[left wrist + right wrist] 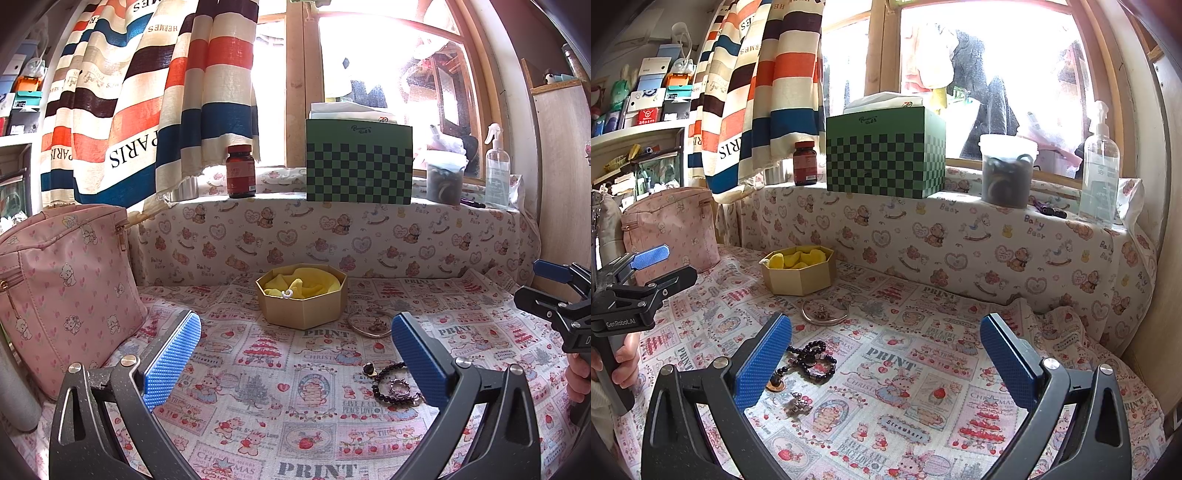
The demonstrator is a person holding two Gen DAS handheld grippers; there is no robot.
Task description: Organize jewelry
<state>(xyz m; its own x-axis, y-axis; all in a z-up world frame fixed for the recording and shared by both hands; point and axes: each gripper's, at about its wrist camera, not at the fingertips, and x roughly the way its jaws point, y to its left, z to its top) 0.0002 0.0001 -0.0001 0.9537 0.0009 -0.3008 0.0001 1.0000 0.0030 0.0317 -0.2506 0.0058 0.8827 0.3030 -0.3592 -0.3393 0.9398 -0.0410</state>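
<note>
A gold octagonal box lined with yellow cloth stands on the printed cloth; it also shows in the right wrist view. A metal bangle lies just in front of it. A black bead bracelet and a small ring lie nearer. My left gripper is open and empty, with the beads by its right finger. My right gripper is open and empty, with the beads by its left finger.
A pink bear-print bag stands at the left. On the covered ledge behind stand a brown pill bottle, a green checkered box, a lidded jar and a spray bottle. A striped curtain hangs at back left.
</note>
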